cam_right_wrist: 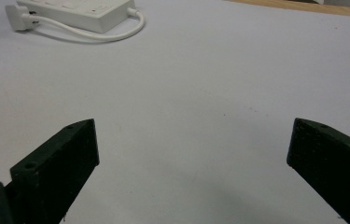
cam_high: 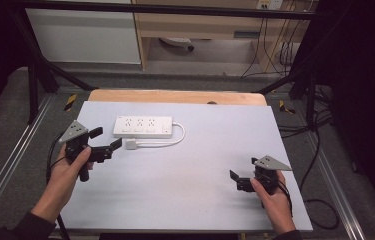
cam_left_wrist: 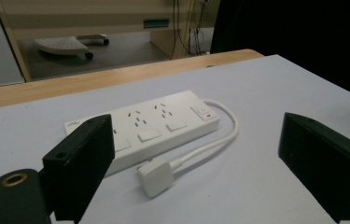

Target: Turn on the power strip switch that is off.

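Observation:
A white power strip (cam_high: 142, 126) (cam_left_wrist: 154, 126) (cam_right_wrist: 77, 10) with three sockets lies flat on the pale table top, toward the back left. Its white cable (cam_high: 175, 139) (cam_left_wrist: 219, 135) (cam_right_wrist: 112, 33) loops round to a white plug (cam_high: 132, 145) (cam_left_wrist: 156, 176) (cam_right_wrist: 15, 11) lying loose just in front of the strip. My left gripper (cam_high: 106, 138) (cam_left_wrist: 205, 168) is held just left of the plug, jaws open, pointing at the plug and strip with nothing between them. My right gripper (cam_high: 241, 174) (cam_right_wrist: 191, 158) rests low over bare table at the front right, open and empty.
The pale sheet (cam_high: 185, 170) covers a wooden table whose edge (cam_high: 175, 96) shows at the back. Black frame bars (cam_high: 40, 65) stand at both sides, with cables (cam_high: 320, 150) trailing on the right. A wooden cabinet (cam_high: 200, 25) and a wheeled base (cam_left_wrist: 65, 44) stand beyond.

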`<state>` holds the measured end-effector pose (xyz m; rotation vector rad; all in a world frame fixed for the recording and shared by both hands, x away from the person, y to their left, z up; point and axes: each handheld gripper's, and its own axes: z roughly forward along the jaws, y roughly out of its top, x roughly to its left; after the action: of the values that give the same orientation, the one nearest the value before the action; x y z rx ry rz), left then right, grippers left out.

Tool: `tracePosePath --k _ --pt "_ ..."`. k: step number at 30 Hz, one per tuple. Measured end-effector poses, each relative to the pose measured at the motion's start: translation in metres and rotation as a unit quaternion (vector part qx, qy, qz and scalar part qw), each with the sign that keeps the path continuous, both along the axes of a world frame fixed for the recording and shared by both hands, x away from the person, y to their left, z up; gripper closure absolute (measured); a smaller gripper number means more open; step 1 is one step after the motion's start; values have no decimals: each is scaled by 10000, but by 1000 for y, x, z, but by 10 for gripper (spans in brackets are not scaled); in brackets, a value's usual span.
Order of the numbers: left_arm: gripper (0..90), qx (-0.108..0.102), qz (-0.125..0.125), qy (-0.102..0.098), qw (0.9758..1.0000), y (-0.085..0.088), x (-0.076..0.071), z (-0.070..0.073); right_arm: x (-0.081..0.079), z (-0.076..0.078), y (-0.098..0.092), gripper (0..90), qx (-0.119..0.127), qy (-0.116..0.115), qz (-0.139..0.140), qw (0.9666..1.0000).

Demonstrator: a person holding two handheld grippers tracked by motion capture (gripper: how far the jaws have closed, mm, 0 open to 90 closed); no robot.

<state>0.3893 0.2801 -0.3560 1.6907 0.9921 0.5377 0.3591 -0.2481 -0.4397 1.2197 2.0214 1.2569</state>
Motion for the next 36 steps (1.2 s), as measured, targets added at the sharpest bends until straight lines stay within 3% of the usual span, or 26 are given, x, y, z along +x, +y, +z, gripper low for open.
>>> tracePosePath --k 12,21,28,36 --pt "109 -33 141 53 9999 25 -25 -16 0 0 0 26 -24 7 -12 10000" --pt "108 30 221 143 9996 35 -40 -40 0 0 0 26 -19 14 -26 10000" --pt "106 101 182 273 9994 35 -48 -60 0 -1 0 26 -25 25 -35 10000" --pt "103 239 -21 411 9989 24 -50 -71 1 -1 -1 26 -44 24 -44 10000"
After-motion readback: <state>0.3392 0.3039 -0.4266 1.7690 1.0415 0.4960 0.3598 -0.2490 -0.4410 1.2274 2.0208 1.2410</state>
